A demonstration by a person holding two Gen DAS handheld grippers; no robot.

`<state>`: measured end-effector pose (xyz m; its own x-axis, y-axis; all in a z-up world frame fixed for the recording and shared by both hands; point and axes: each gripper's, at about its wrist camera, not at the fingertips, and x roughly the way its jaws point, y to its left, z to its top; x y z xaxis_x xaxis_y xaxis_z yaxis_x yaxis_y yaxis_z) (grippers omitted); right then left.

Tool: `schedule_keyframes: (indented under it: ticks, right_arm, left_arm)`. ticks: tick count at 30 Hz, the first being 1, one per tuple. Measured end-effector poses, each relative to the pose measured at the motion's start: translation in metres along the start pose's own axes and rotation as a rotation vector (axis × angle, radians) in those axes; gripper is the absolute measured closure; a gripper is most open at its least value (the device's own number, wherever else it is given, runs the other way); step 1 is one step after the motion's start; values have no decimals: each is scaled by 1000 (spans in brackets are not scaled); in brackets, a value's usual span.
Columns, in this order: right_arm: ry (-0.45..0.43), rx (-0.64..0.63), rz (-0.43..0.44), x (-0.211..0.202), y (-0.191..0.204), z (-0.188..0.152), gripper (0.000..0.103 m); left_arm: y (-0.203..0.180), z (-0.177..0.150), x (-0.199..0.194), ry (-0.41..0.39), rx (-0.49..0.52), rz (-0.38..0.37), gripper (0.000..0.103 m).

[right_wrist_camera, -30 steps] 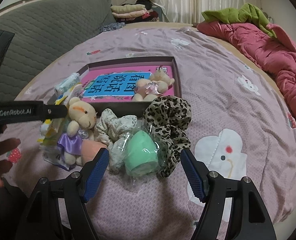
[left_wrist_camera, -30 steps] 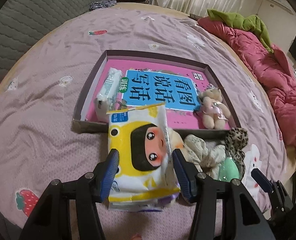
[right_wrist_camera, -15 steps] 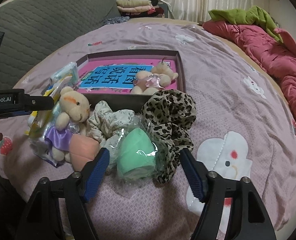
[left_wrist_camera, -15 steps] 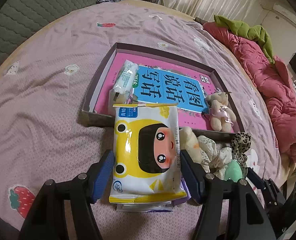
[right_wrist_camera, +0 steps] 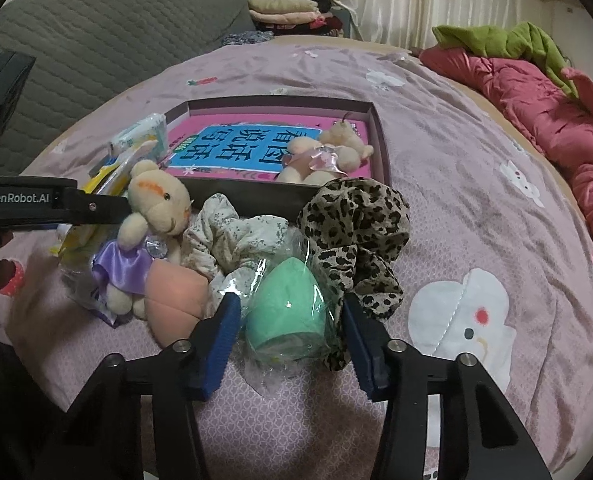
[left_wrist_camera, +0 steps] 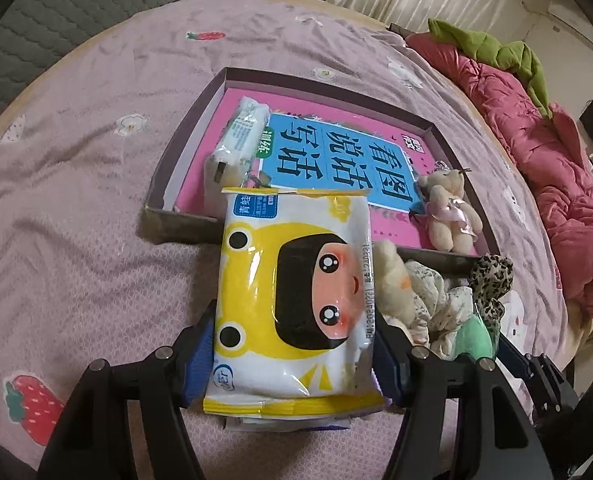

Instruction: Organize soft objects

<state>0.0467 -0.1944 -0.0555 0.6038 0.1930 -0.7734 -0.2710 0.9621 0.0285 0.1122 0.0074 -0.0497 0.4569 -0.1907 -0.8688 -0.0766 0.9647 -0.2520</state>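
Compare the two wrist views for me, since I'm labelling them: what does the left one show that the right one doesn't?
Only the left view shows the face of the yellow wipes pack between the left tool, and a strawberry print on the sheet.

Only the right view shows a bear in a purple dress, a peach sponge and the right tool around the green sponge.

Both show the box, the pink-dress bear, the leopard scrunchie and the red quilt.

A yellow wet-wipes pack (left_wrist_camera: 296,304) printed with a cartoon face lies flat on the bed, its far end at the box (left_wrist_camera: 192,136) wall. Beside it cluster a purple-dressed teddy bear (right_wrist_camera: 152,216), floral scrunchie (right_wrist_camera: 232,236), leopard scrunchie (right_wrist_camera: 356,228) and a plastic-wrapped green sponge (right_wrist_camera: 288,312). A pink-dressed teddy (right_wrist_camera: 324,152) and tissue packet (left_wrist_camera: 242,132) lie inside the box.
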Motion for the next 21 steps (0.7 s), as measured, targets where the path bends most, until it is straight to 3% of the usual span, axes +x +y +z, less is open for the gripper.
schedule_keyframes:
  ticks: [12,21]
  right_arm:
    - [-50,40,38,-21,-7,4,57]
    - [-75,34,52,-31,-4,7,57]
  left_arm:
    - [9,0,-13,-15,-15,-80,44]
    - [8,-2,-30,-39,-8,-93,45]
